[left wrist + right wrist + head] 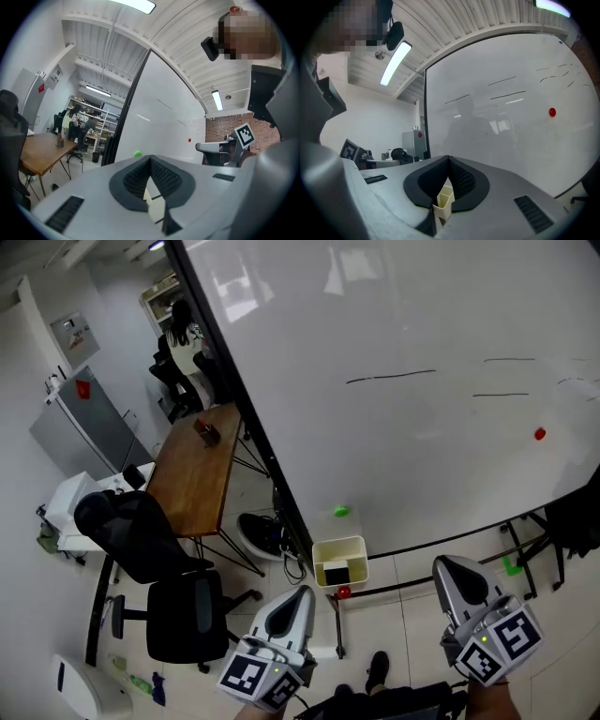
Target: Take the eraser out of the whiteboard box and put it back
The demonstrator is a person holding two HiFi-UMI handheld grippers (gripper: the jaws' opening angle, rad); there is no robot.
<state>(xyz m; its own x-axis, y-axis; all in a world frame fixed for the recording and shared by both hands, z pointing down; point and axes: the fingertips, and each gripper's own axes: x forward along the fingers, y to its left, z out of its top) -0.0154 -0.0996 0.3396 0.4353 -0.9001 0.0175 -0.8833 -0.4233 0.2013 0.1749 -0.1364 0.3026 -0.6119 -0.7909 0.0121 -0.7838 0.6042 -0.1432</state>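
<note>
1. Cream whiteboard box (339, 544), open top, hangs at lower edge of whiteboard (422, 334).
2. Inside box: eraser (335, 574), a dark block; neither gripper touches it.
3. L gripper (302, 592) just below-left of box, apart from it. Jaws pressed together, nothing btwn.
4. R gripper (448, 564) well to right of box, jaws likewise clenched, empty.
5. Green magnet (341, 512) just above box; red magnet (343, 592) just below it.
6. Wooden desk (192, 474) well left of box.

No writing is legible; the whiteboard (422, 352) carries only thin unreadable pen strokes.
</note>
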